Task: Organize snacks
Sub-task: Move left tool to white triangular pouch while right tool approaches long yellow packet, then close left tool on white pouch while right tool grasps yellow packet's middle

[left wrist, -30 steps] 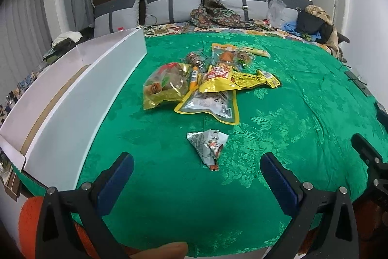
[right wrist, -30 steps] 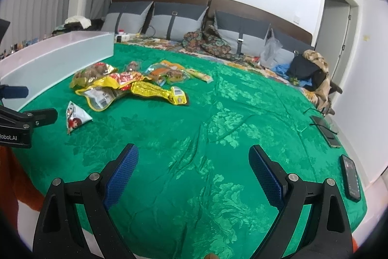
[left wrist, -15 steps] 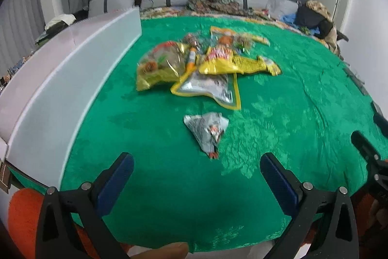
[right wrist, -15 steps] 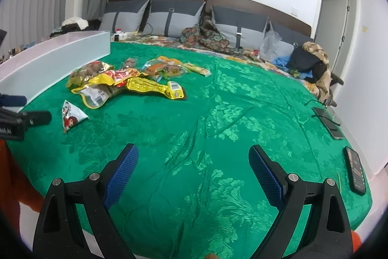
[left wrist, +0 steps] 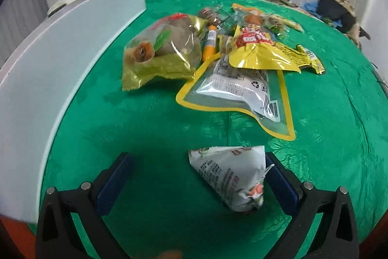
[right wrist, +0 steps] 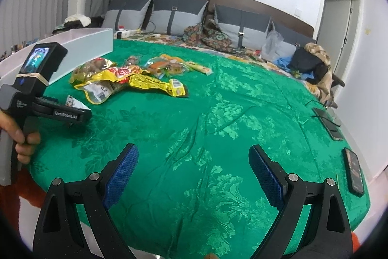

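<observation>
A small silver triangular snack packet (left wrist: 232, 176) lies on the green bedspread (left wrist: 157, 132). My left gripper (left wrist: 197, 182) is open and low around it, the packet close to the right finger (left wrist: 281, 186). Beyond lies a pile of snacks: a gold bag (left wrist: 162, 50), a clear yellow-edged pouch (left wrist: 237, 91), a yellow bag (left wrist: 262, 52) and an orange tube (left wrist: 209, 41). The pile (right wrist: 126, 79) and the left gripper body (right wrist: 48, 111) also show in the right wrist view. My right gripper (right wrist: 194, 171) is open and empty over bare bedspread.
A long white box (left wrist: 60, 60) stands along the left of the bed. Pillows (right wrist: 177, 16) and a patterned cloth (right wrist: 208, 35) lie at the headboard. Phones (right wrist: 354, 171) and a cable lie at the right edge, with clothes (right wrist: 312, 64) at the far right.
My left gripper has moved forward and down until its open fingers are on either side of the silver packet. The right gripper has hardly moved.
</observation>
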